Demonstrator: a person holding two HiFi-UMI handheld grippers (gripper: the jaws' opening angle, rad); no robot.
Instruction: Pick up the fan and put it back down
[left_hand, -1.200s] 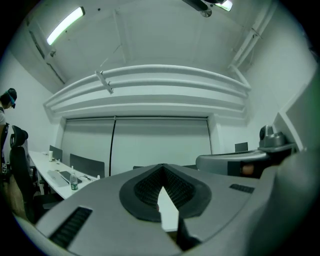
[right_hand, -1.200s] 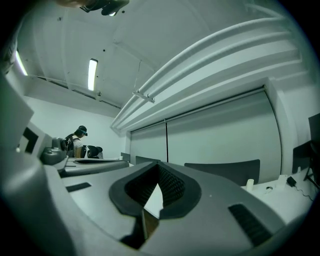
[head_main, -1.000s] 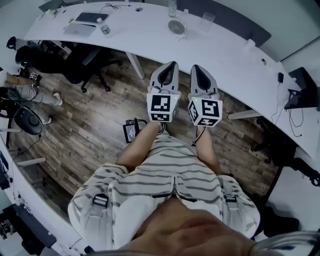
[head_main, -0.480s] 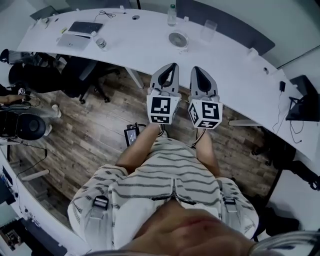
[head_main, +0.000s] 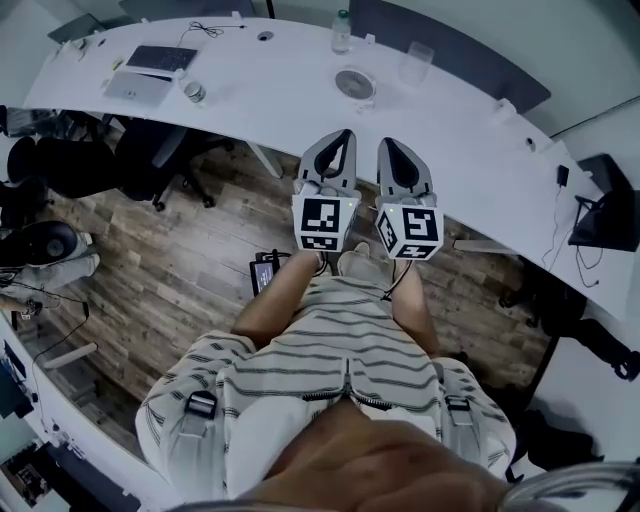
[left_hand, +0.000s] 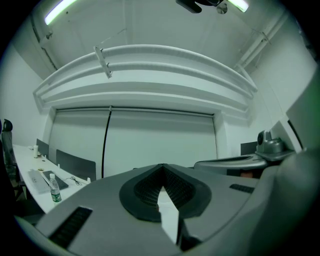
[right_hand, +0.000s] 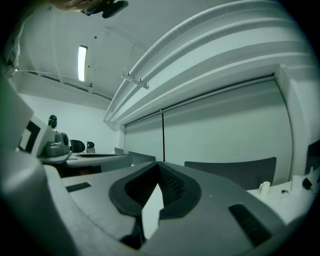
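A laptop (head_main: 160, 58) lies toward the left end of the curved white surface (head_main: 270, 95). The left gripper (head_main: 345, 138) is held level at the near edge, its jaws pressed together on nothing. The fan (head_main: 355, 83) sits mid-surface, beyond both grippers and clear of them, with a bottle (head_main: 342, 30) at the far edge. Just beside the left one, the right gripper (head_main: 390, 147) is likewise closed and empty.
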